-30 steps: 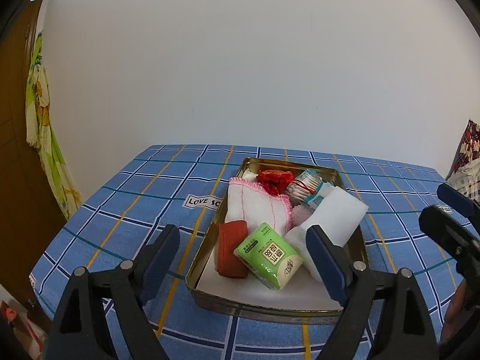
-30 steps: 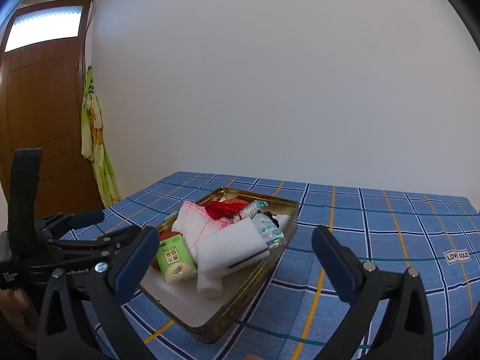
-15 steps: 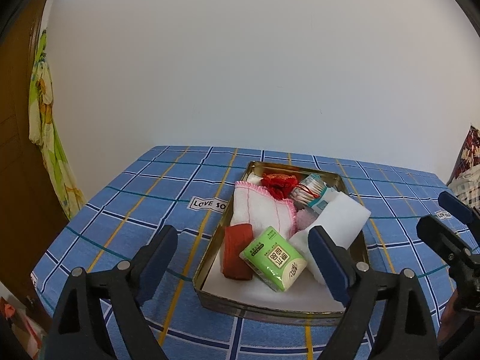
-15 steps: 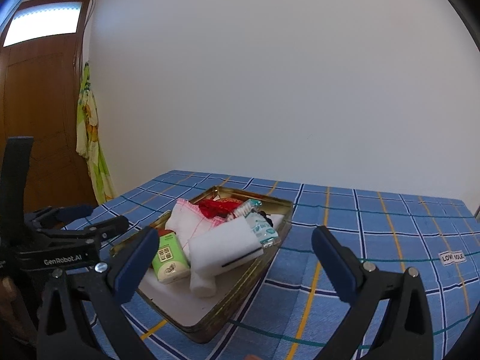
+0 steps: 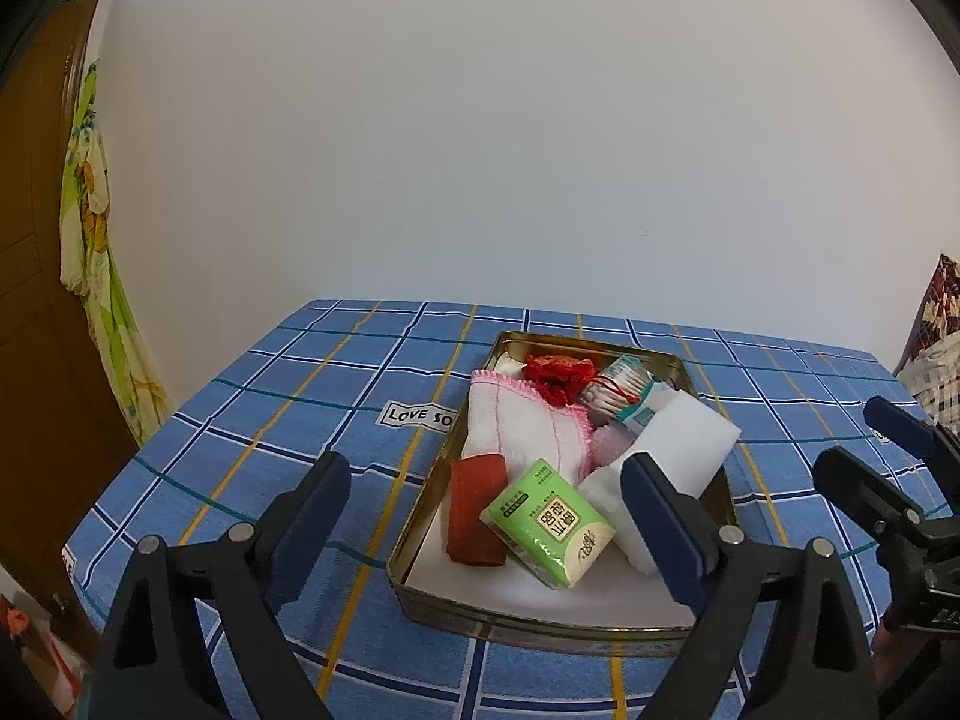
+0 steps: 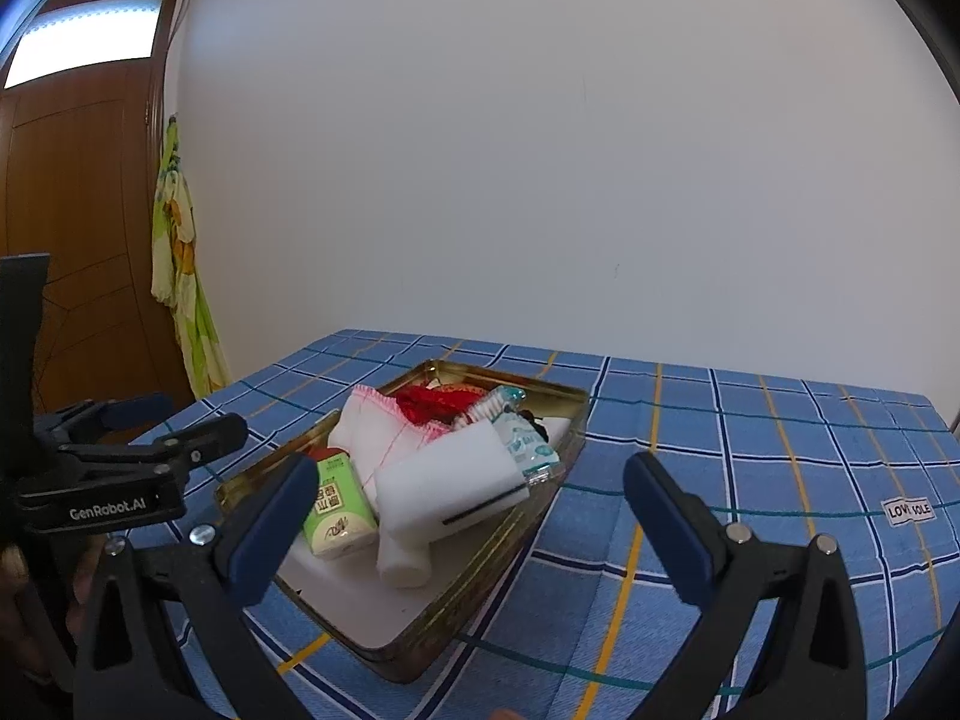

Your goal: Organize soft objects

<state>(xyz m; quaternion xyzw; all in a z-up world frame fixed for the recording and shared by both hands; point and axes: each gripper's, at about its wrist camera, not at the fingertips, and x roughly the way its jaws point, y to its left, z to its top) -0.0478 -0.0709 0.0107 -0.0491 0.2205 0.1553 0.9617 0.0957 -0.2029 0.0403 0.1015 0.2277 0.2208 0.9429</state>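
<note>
All the soft things sit in the tin; both grippers hold nothing.

The left gripper (image 5: 486, 510) is opening wide and the right gripper (image 6: 471, 507) is wide open, both empty. At 12 o'clock from the left one, the tin (image 5: 420, 522) holds the towel (image 5: 522, 426), tissue pack (image 5: 549, 525) and sponge (image 5: 678, 450). The job looks nearly done.

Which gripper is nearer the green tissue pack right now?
Left. The left gripper is lined up in front of the tissue pack, its jaws opening and empty. The right gripper sits further right, off the tin's side, open.
</note>
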